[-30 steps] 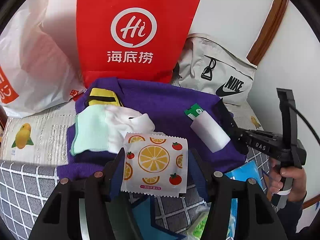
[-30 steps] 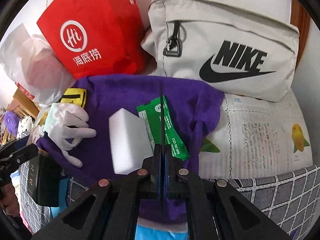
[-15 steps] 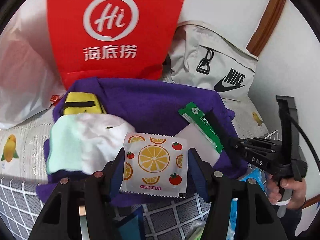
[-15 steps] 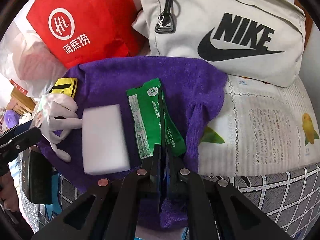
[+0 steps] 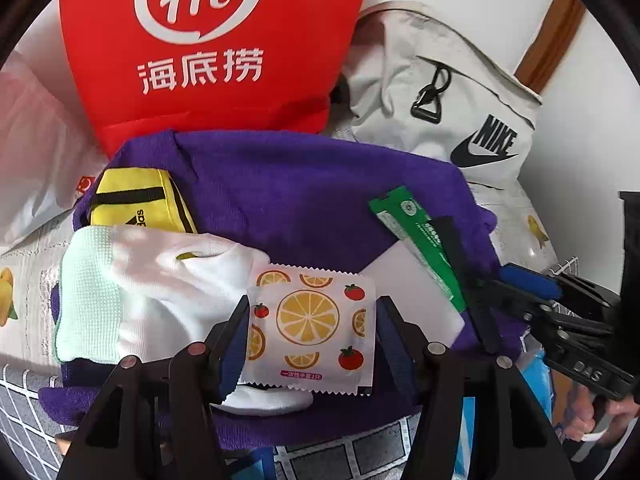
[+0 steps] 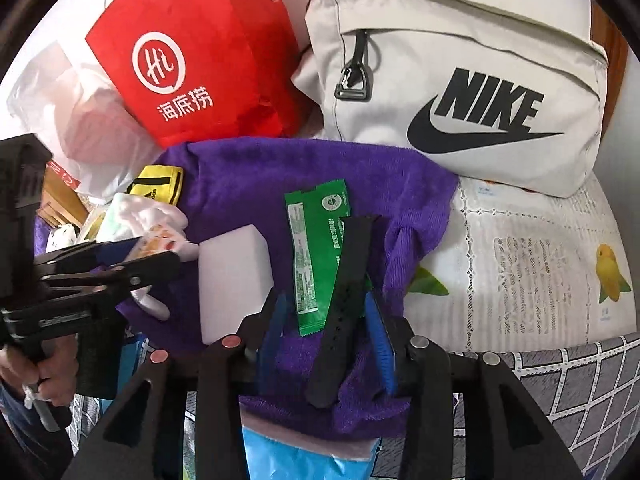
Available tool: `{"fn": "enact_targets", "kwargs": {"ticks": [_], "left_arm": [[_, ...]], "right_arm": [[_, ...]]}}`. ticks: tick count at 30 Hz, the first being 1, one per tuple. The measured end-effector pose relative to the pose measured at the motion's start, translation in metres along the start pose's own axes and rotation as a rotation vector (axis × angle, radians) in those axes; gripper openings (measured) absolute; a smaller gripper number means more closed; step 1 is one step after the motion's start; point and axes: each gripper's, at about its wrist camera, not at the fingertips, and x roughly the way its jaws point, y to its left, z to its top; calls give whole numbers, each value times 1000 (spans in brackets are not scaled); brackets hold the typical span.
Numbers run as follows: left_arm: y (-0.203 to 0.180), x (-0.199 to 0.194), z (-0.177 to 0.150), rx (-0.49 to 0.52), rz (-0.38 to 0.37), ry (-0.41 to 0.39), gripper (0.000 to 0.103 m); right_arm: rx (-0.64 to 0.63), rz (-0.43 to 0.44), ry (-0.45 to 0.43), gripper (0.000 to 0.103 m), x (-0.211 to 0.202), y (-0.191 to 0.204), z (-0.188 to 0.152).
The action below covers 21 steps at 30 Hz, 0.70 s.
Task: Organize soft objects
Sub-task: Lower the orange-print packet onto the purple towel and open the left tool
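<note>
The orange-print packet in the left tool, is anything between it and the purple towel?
Yes. The square orange-and-tomato printed packet, held in the left tool, hangs over a white glove lying on the purple towel. Bare towel shows beyond the glove.

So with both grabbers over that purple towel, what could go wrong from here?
The left gripper holds the fruit-print packet only by its edges, so it may buckle or slip. The right gripper has just been opening, with the black strap loose between its fingers; the strap could slide off the purple towel. Both grippers work close together and might collide.
</note>
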Motion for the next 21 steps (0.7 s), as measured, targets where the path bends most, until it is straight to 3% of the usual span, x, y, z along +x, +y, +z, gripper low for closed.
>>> {"fn": "enact_targets", "kwargs": {"ticks": [7,11,21], "left_arm": [[-2,4,2,2,13,12,62],[-1,2,2,-23,-10,23,71],[-6,-20,-2,-16,13,-2,73]], "right_arm": [[-31,-27,-9,42,-8,6,-3],[-52,-30,-8,42,-9,12,-6],[-81,-46,-21,42,-27,24,-19]]}}
